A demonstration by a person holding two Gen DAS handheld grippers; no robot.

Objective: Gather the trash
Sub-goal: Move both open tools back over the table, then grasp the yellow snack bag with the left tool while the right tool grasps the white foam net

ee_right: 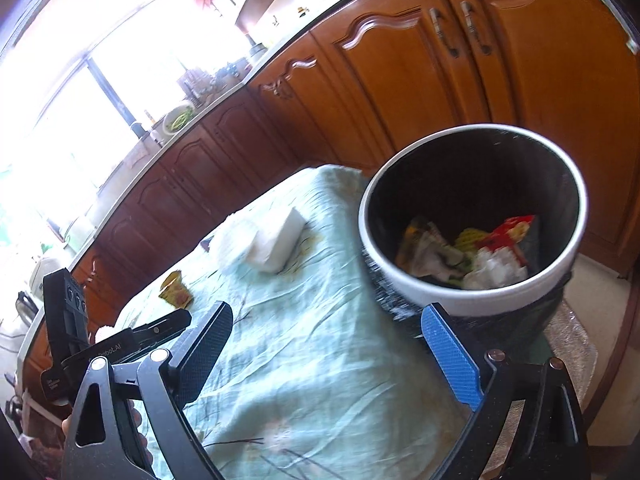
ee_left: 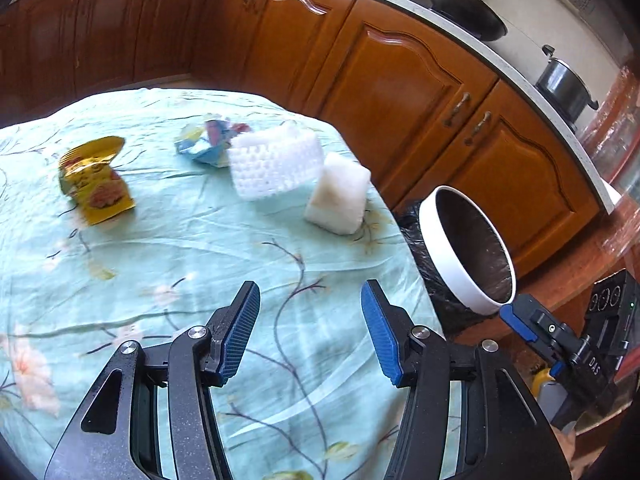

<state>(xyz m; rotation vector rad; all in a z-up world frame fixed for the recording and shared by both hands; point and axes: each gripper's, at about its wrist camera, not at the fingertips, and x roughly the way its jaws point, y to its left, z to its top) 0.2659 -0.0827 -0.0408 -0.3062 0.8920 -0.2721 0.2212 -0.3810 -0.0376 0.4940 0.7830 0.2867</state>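
On the pale green flowered tablecloth (ee_left: 208,264) lie a yellow snack packet (ee_left: 96,182), a crumpled blue and red wrapper (ee_left: 210,140), a white foam net (ee_left: 276,162) and a white foam block (ee_left: 340,196). My left gripper (ee_left: 310,328) hovers over the cloth in front of them, open, with nothing between its fingers. A white-rimmed bin (ee_right: 476,220) lined with a black bag stands at the table's right edge and holds several wrappers (ee_right: 468,256). My right gripper (ee_right: 328,344) is open and empty just short of the bin. The foam block (ee_right: 280,244) and yellow packet (ee_right: 176,290) also show in the right wrist view.
Brown wooden cabinets (ee_left: 400,80) with a pale counter curve behind the table. A black wok (ee_left: 468,12) and a dark pot (ee_left: 564,84) sit on the counter. The bin (ee_left: 468,248) stands right of the table, and the right gripper's body (ee_left: 560,344) is beside it.
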